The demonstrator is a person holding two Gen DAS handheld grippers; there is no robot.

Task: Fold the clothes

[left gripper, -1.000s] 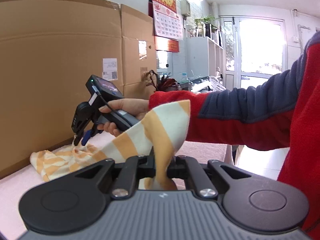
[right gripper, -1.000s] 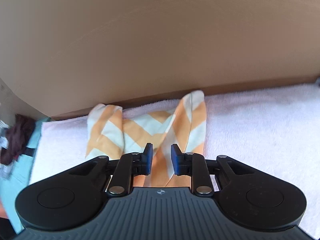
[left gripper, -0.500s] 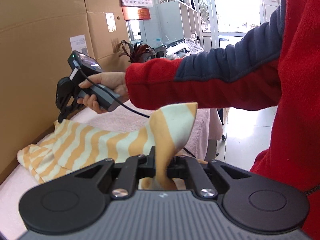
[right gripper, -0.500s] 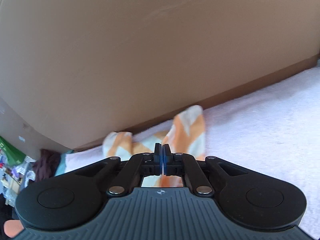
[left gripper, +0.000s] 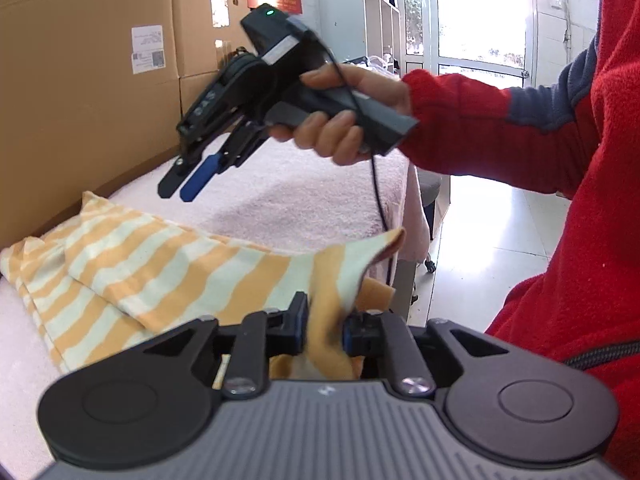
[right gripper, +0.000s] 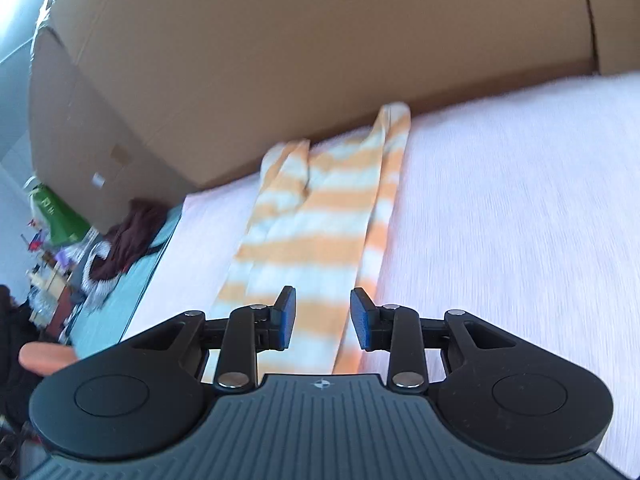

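From the left wrist view, our left gripper [left gripper: 325,330] has a bunched orange-and-cream corner of the striped garment [left gripper: 160,264] between its blue pads; the jaws are easing apart, yet the cloth still fills the gap and looks pinched, so we read it as a loosening grasp. The garment runs from that corner away toward the far left of the pink towel-covered table [left gripper: 304,200], its far end lying close against the cardboard boxes [left gripper: 80,80] along the table's back edge. Above the towel, clear of the cloth, the right gripper [left gripper: 184,188] hangs in a hand [left gripper: 340,120] with a red sleeve [left gripper: 460,120], its fingers parted and holding nothing. In the right wrist view, blurred by motion, the right gripper [right gripper: 322,318] shows its jaws opening with only air between the pads; the striped garment [right gripper: 320,220] lies flat on the table [right gripper: 520,220] below and ahead, a long narrow band. Its long axis runs almost straight away from our claw toward the cardboard wall [right gripper: 320,40], the near end under the fingertips. We judge the left gripper is the nearer one, already at the near corner, while the right must drop onto the cloth before the next fold. A dark heap of clothes [right gripper: 128,236] sits beyond the table's left edge.
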